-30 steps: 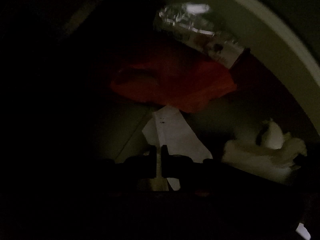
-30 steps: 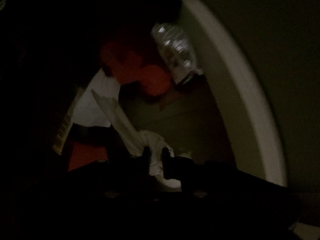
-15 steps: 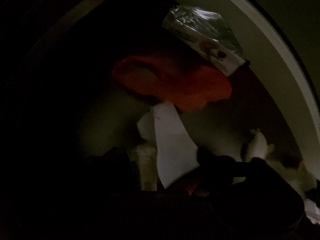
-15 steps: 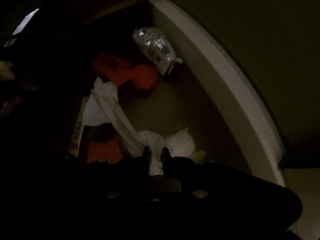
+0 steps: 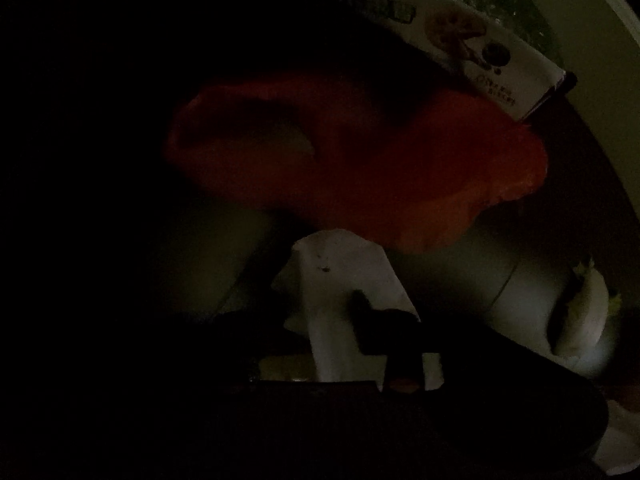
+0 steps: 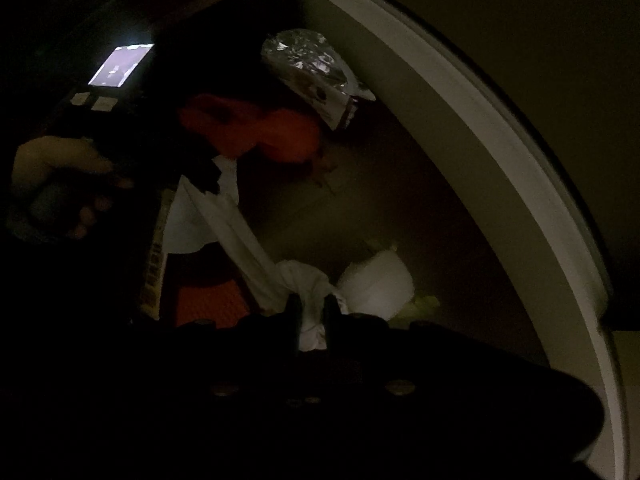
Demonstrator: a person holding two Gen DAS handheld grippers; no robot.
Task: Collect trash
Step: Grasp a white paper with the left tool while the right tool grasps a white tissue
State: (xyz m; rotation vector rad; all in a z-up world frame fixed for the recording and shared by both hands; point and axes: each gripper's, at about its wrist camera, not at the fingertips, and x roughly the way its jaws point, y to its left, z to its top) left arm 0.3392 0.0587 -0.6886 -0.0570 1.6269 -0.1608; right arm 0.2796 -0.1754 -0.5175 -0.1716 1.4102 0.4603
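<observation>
Working inside a dim round bin (image 6: 472,128), both tools point down among the trash already there. Step in hand, by my reading: dropping or tamping collected pieces into the bin.

Left tool (image 5: 344,320): its jaws have just been closing, and a white paper strip (image 5: 336,276) stands between them; whether the pads truly press it is too dark to tell. A hand (image 6: 60,184) grips its handle, seen in the right view.

Right tool (image 6: 310,312): pressed together, pinching a white tissue (image 6: 308,284) low in the bin.

Count, as far as the gloom allows:
- one foil snack wrapper (image 5: 460,32), against the far wall
- one red piece (image 5: 360,160), just below the wrapper
- one paper strip
- one tissue
- one white wad (image 6: 376,284) with a yellow-green scrap (image 6: 424,304) beside it
- one small lit screen (image 6: 120,65) on the left tool's body

Next move, likely: spread the right tool so the tissue falls, then lift both clear of the rim without snagging the strip.
</observation>
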